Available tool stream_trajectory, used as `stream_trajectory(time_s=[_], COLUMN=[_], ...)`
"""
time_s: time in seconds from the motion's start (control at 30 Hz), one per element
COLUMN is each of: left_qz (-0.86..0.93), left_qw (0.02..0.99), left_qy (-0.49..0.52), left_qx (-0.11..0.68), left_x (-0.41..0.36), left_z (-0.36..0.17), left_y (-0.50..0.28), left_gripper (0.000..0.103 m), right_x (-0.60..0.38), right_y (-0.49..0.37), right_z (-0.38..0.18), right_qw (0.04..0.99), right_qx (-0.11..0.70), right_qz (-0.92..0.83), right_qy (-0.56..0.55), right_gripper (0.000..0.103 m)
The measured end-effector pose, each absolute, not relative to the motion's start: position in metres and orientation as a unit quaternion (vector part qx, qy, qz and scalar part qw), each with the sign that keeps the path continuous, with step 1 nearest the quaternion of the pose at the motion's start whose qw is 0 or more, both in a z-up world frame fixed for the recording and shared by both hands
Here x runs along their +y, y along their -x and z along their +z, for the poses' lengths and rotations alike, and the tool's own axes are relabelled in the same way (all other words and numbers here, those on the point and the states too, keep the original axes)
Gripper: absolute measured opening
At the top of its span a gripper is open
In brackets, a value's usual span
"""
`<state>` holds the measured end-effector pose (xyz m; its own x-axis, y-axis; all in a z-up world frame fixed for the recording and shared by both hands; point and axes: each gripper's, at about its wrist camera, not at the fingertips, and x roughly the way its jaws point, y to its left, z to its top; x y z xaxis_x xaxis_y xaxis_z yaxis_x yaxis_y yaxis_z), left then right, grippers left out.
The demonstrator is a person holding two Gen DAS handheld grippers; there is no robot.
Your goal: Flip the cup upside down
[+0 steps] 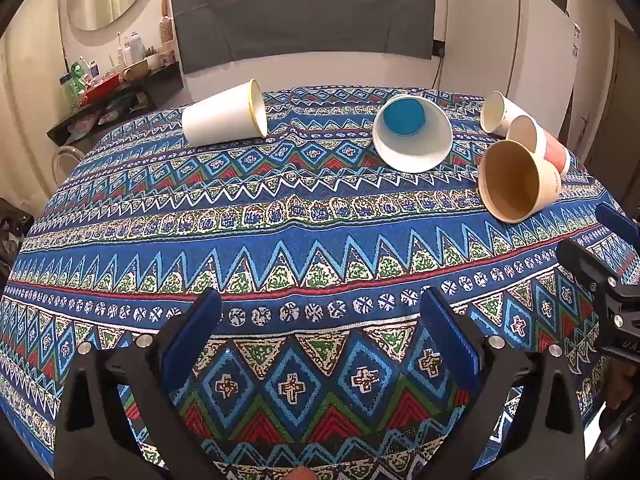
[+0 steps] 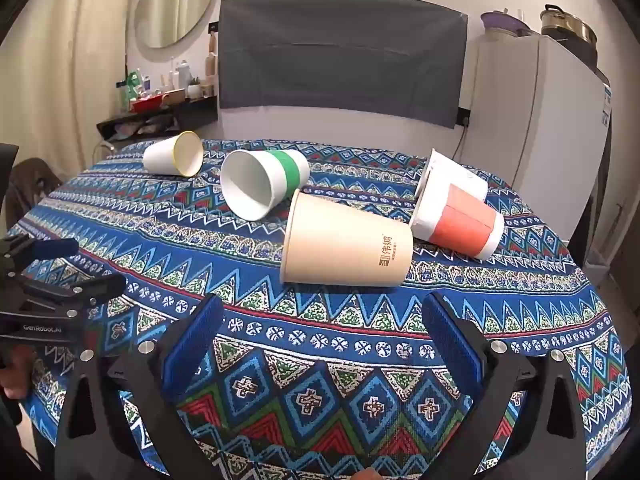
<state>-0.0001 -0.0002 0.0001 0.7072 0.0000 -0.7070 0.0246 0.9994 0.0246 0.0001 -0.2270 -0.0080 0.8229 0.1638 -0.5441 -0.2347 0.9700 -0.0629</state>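
Several paper cups lie on their sides on the patterned tablecloth (image 1: 280, 248). A tan cup (image 2: 348, 250) lies nearest my right gripper (image 2: 324, 320), its mouth to the left; it also shows in the left wrist view (image 1: 516, 182). Behind it lie a red-banded cup (image 2: 460, 226), a white cup (image 2: 452, 172), a green-banded cup (image 2: 264, 186) and a yellow-rimmed white cup (image 2: 172, 156). In the left wrist view the yellow-rimmed cup (image 1: 224, 116) and the green-banded cup's mouth (image 1: 412, 138) lie far ahead. My left gripper (image 1: 320, 316) is open and empty. My right gripper is open and empty.
A white fridge (image 2: 540, 120) stands behind the table at the right. A dark shelf with bottles (image 2: 160, 108) is at the back left. A grey cloth (image 2: 340, 56) hangs on the wall. The left gripper's body (image 2: 44, 296) shows at the left edge.
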Motion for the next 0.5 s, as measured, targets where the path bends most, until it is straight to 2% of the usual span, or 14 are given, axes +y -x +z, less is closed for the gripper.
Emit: stream_trajectory(time_s=[0.5], left_qz=[-0.005], left_qw=[0.927], left_qy=[-0.024], left_qx=[0.374], left_x=[-0.010], left_z=[0.009], left_y=[0.009], left_gripper=[0.097], right_x=[-0.227], right_y=[-0.002], right_z=[-0.009], right_qw=[0.951], right_qx=[0.282], right_qz=[0.105], right_qy=[0.065], right_gripper=[0.095])
